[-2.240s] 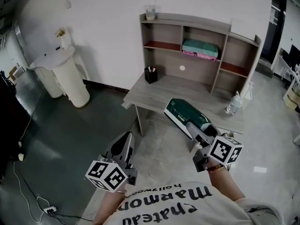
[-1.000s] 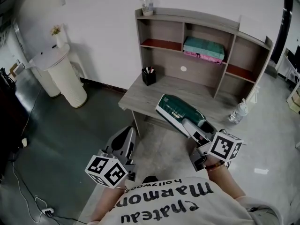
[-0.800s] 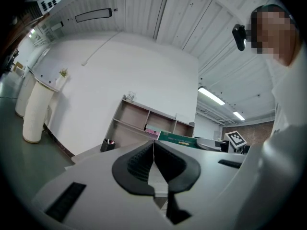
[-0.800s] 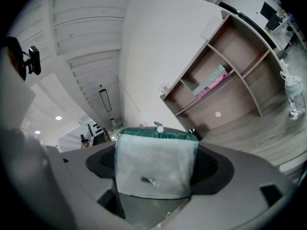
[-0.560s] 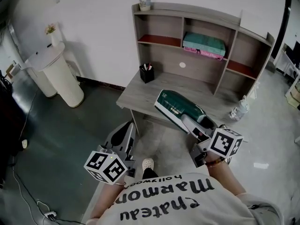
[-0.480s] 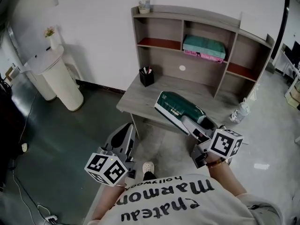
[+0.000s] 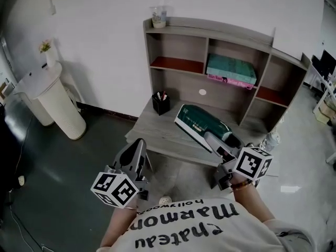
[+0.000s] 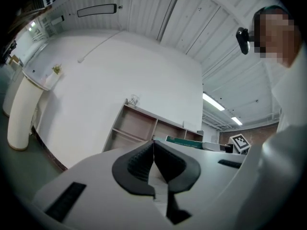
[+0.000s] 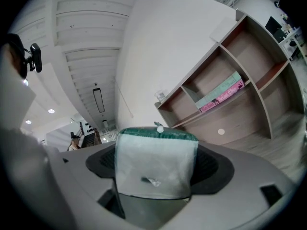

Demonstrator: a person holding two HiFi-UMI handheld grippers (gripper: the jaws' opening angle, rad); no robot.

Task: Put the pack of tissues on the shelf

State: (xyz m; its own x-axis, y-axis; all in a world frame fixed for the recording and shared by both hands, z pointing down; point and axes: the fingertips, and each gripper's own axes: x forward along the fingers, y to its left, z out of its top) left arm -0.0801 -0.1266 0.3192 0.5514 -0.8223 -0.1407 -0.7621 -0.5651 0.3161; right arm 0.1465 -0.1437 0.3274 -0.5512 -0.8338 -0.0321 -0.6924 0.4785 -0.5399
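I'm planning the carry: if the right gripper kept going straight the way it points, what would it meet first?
Probably the lower back panel of the grey wooden shelf unit, right of the black pen cup; the green tissue pack in the right gripper would touch first. Depth is unclear.

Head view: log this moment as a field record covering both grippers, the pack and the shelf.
left gripper: shut, empty
right gripper: shut on pack of tissues
pack of tissues: green, held over the desk, not yet on the shelf
shelf: middle compartment holds a teal package; cup on top
pen holder: on desk, left side
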